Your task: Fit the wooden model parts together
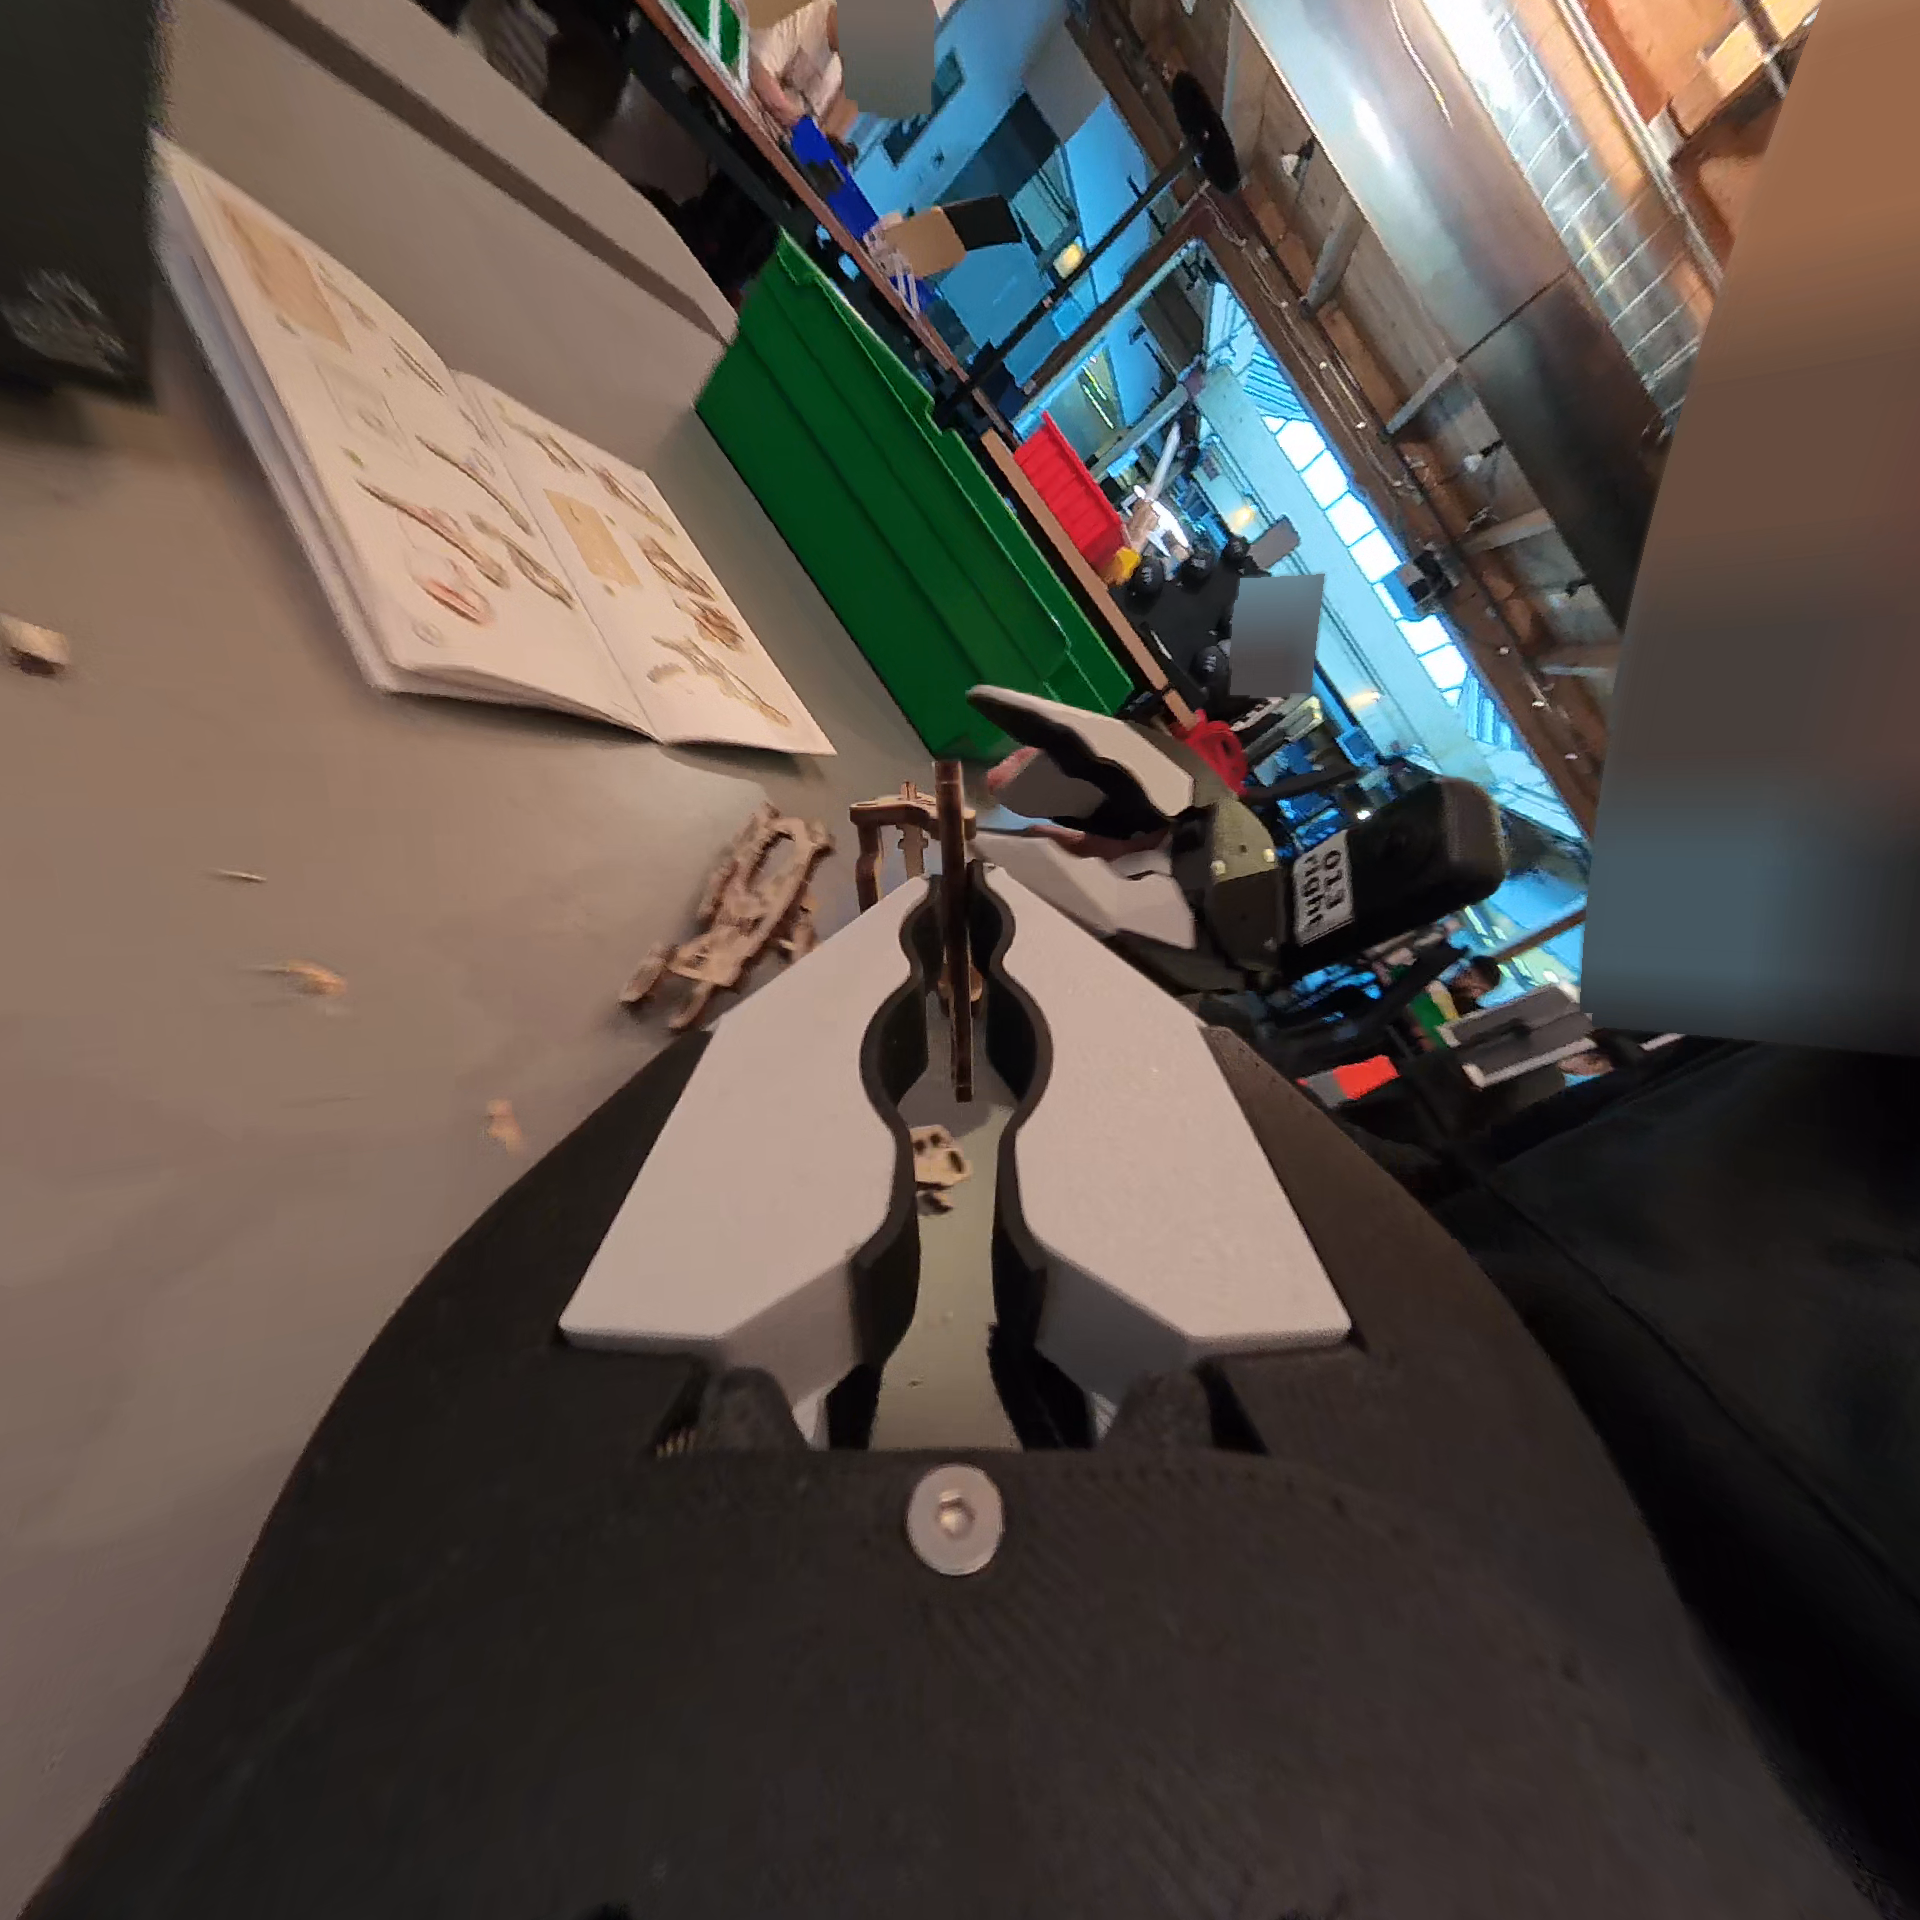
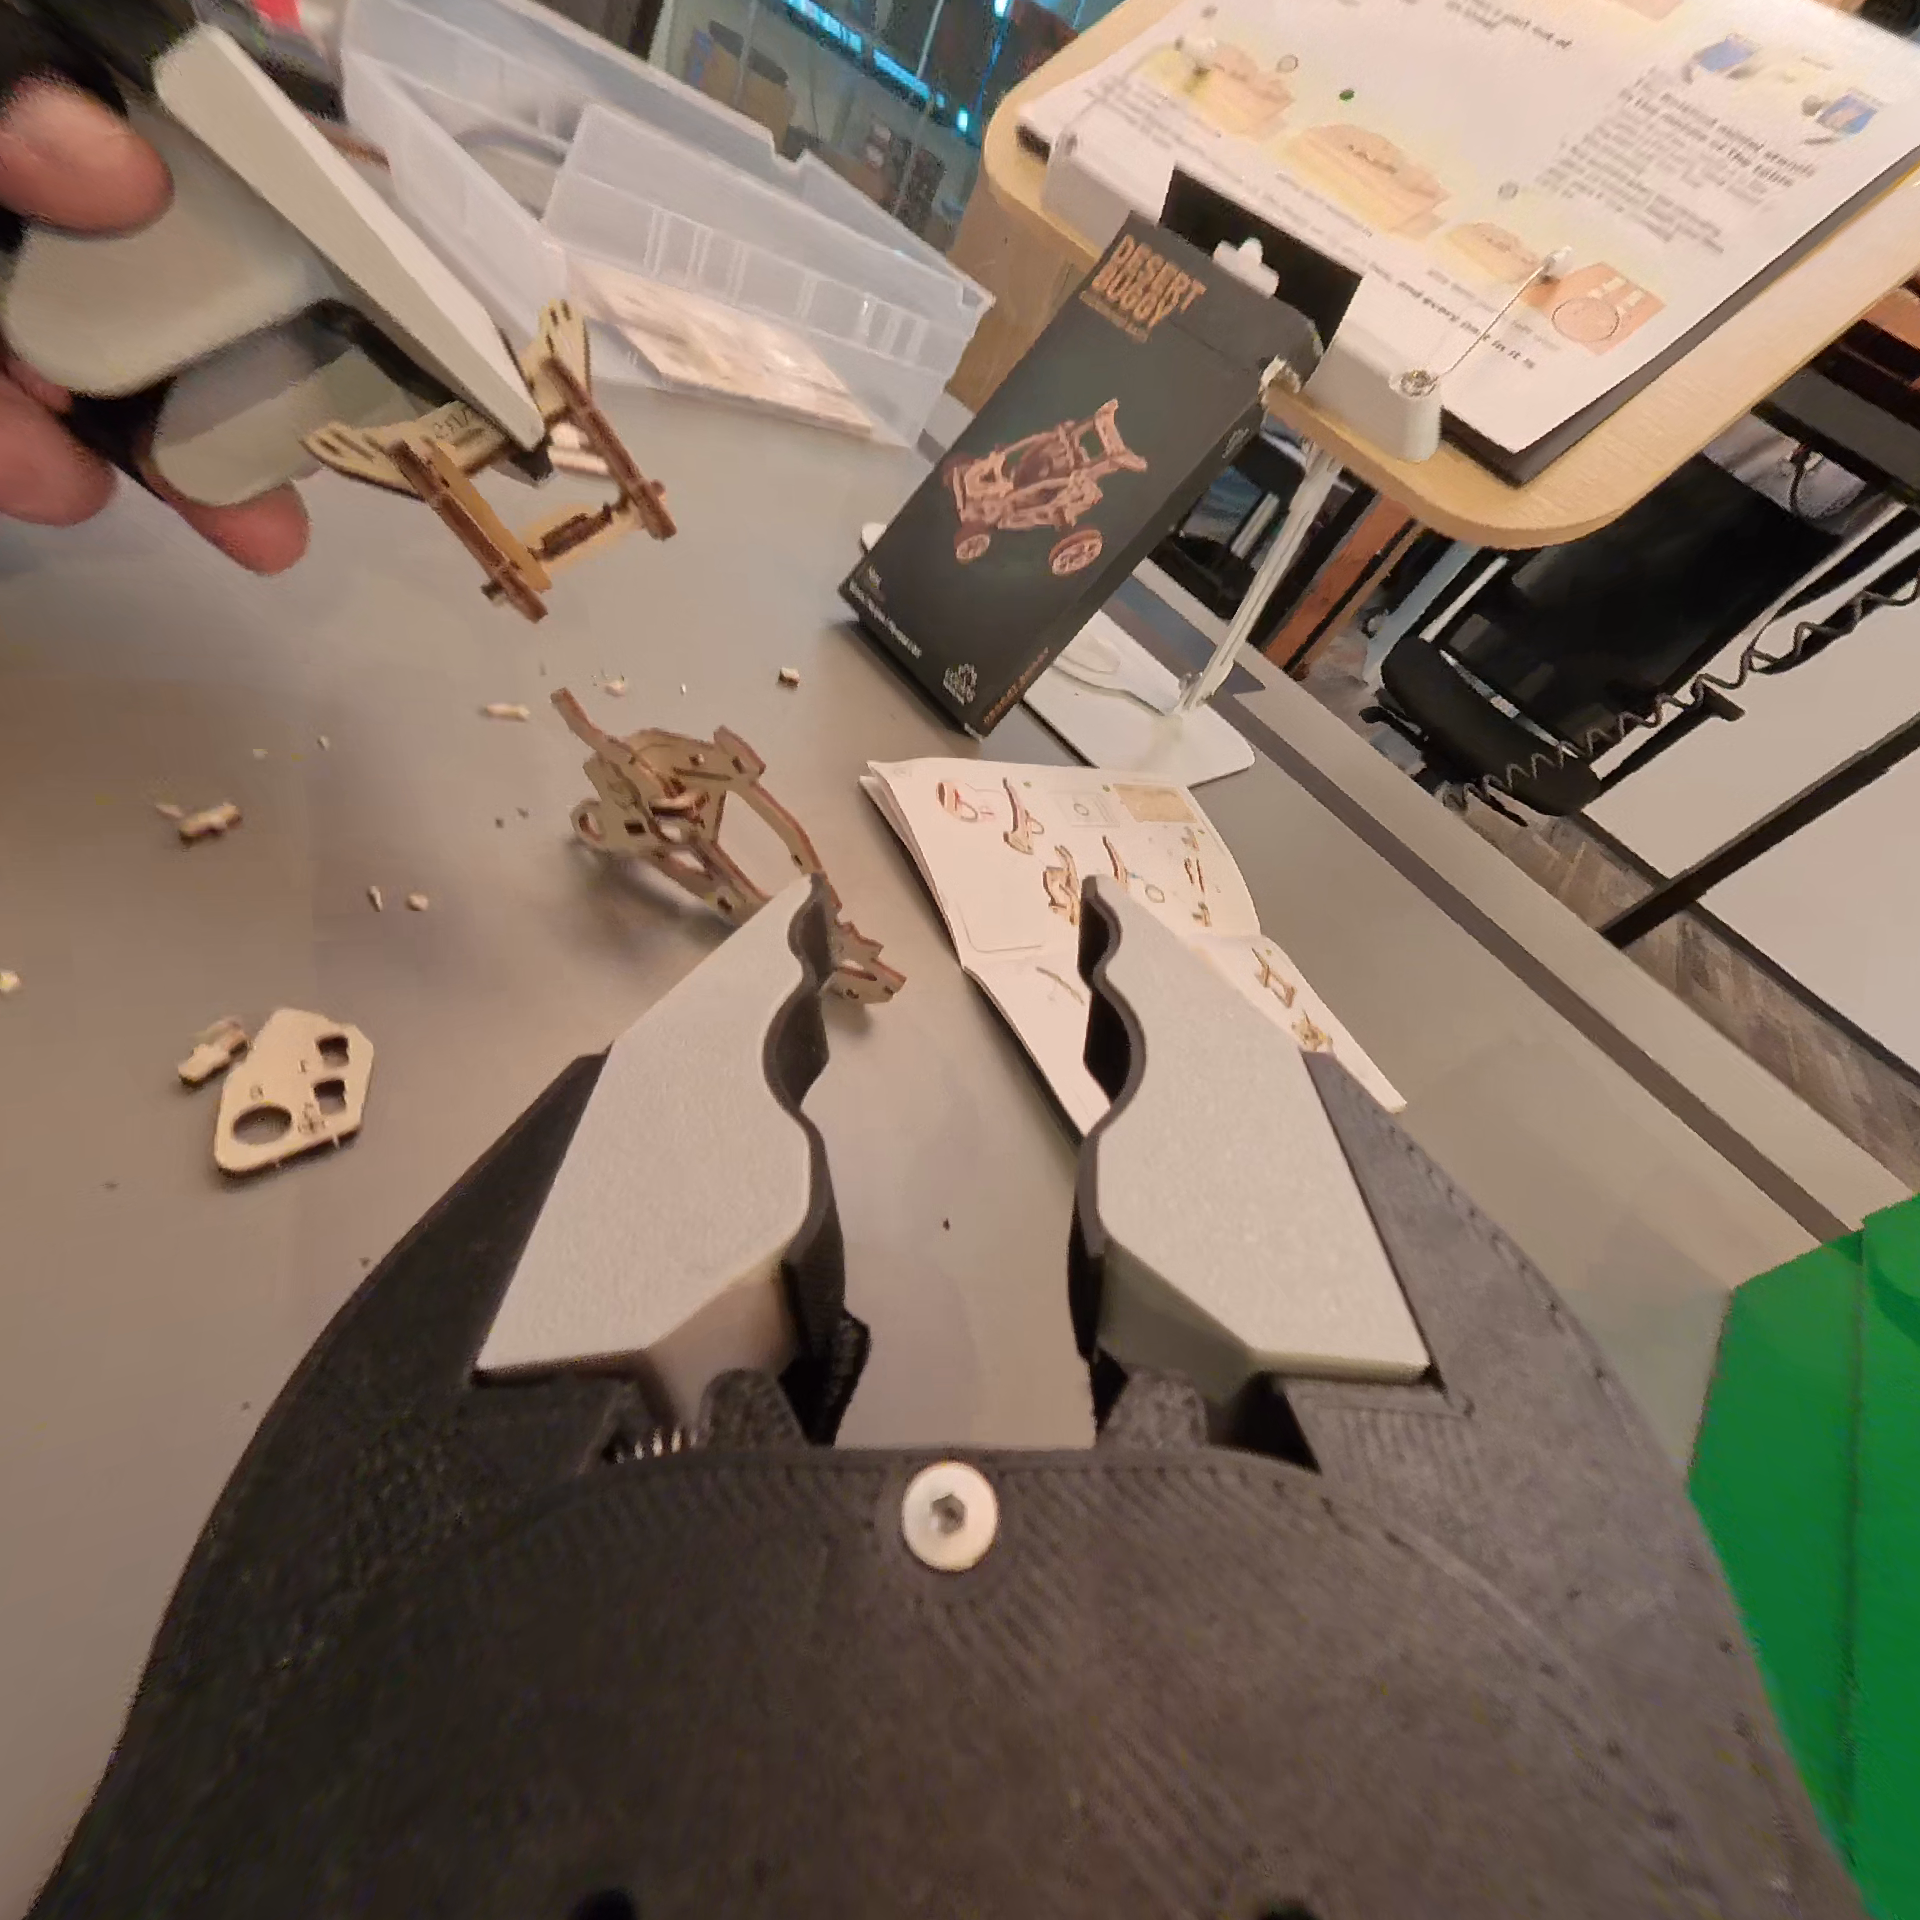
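My left gripper point(image 1: 951, 883) is shut on a wooden frame sub-assembly point(image 1: 951, 831), whose thin plate stands edge-on between the fingers. In the right wrist view the left gripper point(image 2: 509, 410) holds that frame point(image 2: 520, 488) tilted above the table at the upper left, with a hand behind it. A second wooden sub-assembly point(image 2: 675, 821) lies on the grey table point(image 2: 416, 644), just beyond my right gripper's left fingertip; it also shows in the left wrist view point(image 1: 753, 904). My right gripper point(image 2: 951, 904) is open and empty, low over the table. It also shows in the left wrist view point(image 1: 1013, 779).
A flat wooden piece with holes point(image 2: 296, 1091) and small wood scraps point(image 2: 203, 819) lie at the left. An open booklet point(image 2: 1039, 831), a black box point(image 2: 1070, 488), a clear plastic tray point(image 2: 727, 208) and a stand holding an instruction sheet point(image 2: 1455, 187) lie beyond. A green bin point(image 2: 1818, 1507) is at the right. Left tips to right tips: about 12 cm.
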Tool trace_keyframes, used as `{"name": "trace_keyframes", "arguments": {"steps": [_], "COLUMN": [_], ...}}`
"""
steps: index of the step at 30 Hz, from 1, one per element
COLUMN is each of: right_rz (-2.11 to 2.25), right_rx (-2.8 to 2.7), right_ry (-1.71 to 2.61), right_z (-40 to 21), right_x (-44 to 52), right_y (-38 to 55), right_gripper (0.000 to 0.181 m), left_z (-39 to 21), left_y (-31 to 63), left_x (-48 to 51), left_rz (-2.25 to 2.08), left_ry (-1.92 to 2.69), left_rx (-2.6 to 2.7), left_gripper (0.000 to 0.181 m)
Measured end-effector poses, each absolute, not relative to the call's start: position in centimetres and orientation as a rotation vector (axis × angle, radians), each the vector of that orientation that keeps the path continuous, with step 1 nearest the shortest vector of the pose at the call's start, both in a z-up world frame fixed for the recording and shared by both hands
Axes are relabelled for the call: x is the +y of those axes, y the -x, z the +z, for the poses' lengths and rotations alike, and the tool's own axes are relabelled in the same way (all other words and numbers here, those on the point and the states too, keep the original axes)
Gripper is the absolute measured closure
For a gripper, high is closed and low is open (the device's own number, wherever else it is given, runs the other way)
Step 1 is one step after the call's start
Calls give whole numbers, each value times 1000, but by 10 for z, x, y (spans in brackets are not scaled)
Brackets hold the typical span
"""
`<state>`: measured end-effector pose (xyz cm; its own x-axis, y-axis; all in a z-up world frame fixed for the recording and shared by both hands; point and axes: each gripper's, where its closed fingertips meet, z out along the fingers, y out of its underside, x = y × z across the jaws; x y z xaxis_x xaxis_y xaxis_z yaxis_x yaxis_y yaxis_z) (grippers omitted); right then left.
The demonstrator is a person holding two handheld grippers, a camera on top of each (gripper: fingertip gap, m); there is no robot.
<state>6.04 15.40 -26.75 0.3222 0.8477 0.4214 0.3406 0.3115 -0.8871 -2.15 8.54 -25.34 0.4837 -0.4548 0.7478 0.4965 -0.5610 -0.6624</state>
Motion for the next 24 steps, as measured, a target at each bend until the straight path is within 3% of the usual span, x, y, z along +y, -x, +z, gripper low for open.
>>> {"name": "trace_keyframes", "arguments": {"steps": [7, 14, 24], "right_rz": [508, 826, 1104], "right_rx": [-1088, -635, -484], "right_ry": [1210, 1233, 1151], "right_z": [-203, -126, -137], "right_x": [200, 302, 343], "right_y": [-65, -87, -69], "right_gripper": [134, 124, 116], "left_z": [-258, -256, -255], "left_y": [37, 40, 41], "left_x": [79, 80, 77], "left_rz": [-1275, -1321, -1376], "left_ry": [1718, 1683, 1662], "left_rx": [-55, -60, -64], "left_gripper": [181, 181, 181]}}
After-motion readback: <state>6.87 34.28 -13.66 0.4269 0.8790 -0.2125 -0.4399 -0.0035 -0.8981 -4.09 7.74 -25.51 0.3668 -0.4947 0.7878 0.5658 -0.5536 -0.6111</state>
